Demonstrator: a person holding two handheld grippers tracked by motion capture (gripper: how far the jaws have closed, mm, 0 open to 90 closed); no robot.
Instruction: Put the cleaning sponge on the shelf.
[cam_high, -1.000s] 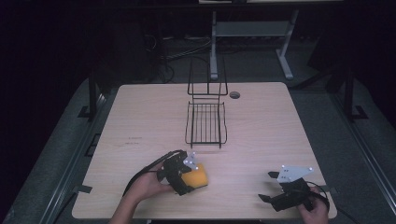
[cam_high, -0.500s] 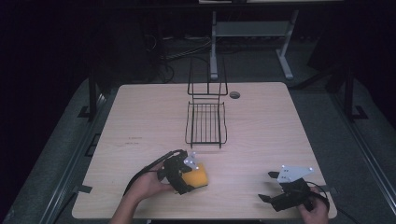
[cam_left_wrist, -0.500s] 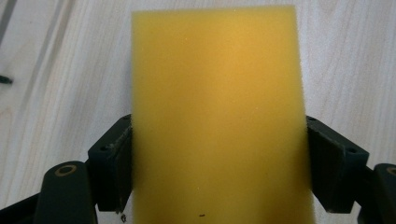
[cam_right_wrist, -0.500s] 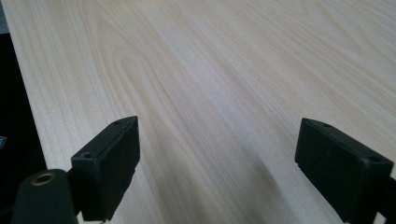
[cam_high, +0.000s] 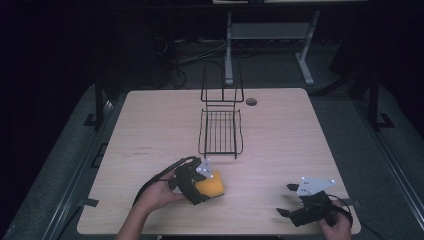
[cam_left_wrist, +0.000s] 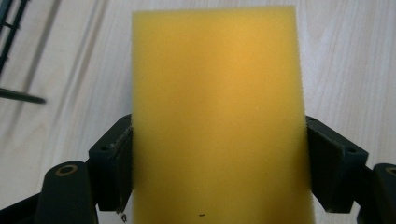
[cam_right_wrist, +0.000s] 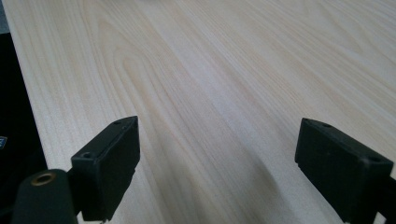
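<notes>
Left gripper clamps yellow sponge; right gripper spread, near table edge.

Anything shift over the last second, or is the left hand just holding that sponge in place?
Nothing visibly changed. The left gripper stays shut on the yellow sponge near the table's front edge, the right gripper stays open and empty, and the wire rack has not moved.

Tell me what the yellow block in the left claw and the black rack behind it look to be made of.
Yellow block: likely soft foam sponge, with a matte, finely pored face; the left claw grips its sides. Black rack: thin wire, probably coated metal, with open parallel bars.
</notes>
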